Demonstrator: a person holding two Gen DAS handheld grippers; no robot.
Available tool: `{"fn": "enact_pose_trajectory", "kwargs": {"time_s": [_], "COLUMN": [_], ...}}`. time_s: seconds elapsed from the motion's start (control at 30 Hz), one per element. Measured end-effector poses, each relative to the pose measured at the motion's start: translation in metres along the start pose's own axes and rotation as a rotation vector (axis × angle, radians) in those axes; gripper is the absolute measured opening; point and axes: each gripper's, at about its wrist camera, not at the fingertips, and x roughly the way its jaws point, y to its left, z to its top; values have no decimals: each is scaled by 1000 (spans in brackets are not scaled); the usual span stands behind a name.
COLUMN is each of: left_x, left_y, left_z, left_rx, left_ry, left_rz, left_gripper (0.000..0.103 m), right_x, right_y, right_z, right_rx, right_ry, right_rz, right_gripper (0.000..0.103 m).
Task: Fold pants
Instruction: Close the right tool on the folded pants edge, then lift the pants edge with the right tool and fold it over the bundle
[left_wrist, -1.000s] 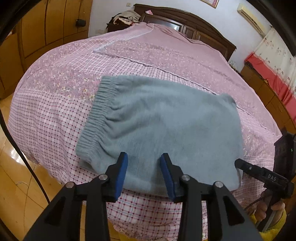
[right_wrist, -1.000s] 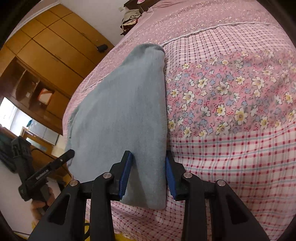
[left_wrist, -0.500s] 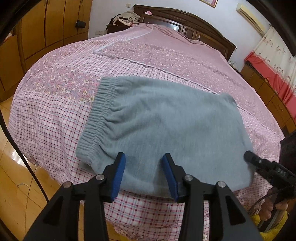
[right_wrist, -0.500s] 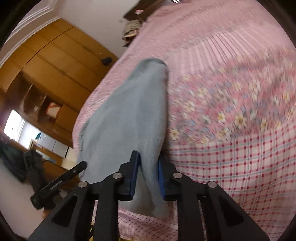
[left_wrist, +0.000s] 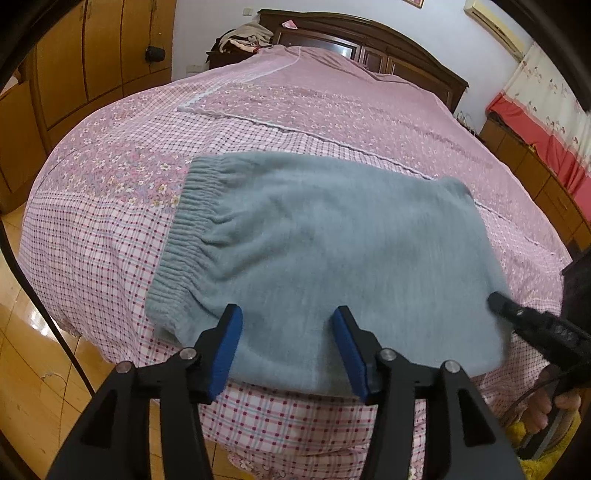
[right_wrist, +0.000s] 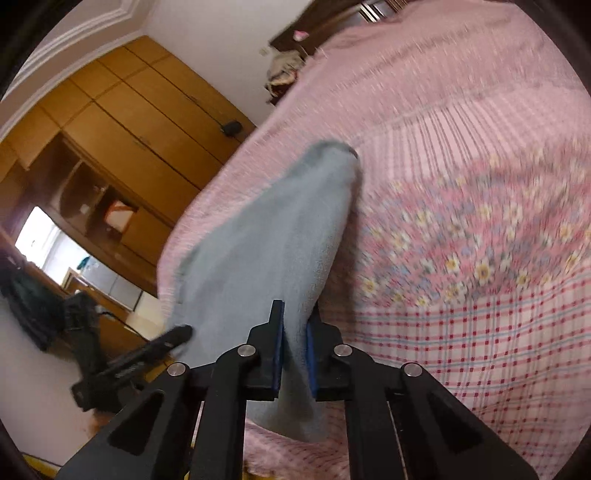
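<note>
Pants of soft grey-blue fleece lie folded on the bed, near its foot edge, with the ribbed elastic waistband on the left side of the left wrist view and the fold running off to the right. The bed wears a pink cover, checked near the edge and flowered further in.

The left gripper hovers at the near edge of the pants with its jaws spread wide. Its blue pads sit on either side of a broad stretch of fleece, but nothing is pinched between them; whether the tips touch the cloth cannot be told.

The right gripper is nearly closed, its blue pads pressed against a thin ridge of the pants that rises up between them. From that grip the cloth stretches away in a raised, narrowing band toward its far corner on the bed. This view is blurred. In the left wrist view the right gripper shows as a dark finger tip meeting the right-hand edge of the pants.

Wooden wardrobes stand along the wall on the left, and a dark wooden headboard closes the far end of the bed. Red and white curtains hang at the right.
</note>
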Motion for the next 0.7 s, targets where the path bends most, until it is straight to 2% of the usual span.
{"fn": "enact_pose_trajectory", "kwargs": {"time_s": [0.3, 0.47, 0.53, 0.7], "left_x": [1, -8, -1, 10], "left_y": [-4, -20, -31, -49], "left_z": [4, 7, 6, -3], "left_rx": [19, 54, 85, 166], "left_ry": [15, -18, -2, -27], "left_rz": [24, -40, -52, 21], "left_gripper": [57, 57, 59, 62], "right_x": [-15, -17, -15, -5], "right_y": [44, 60, 67, 95], "right_z": [20, 28, 32, 38], "right_rx": [-99, -130, -149, -227], "right_ry": [-36, -42, -34, -23], "right_rz": [52, 78, 92, 95], "right_gripper": [11, 11, 11, 11]}}
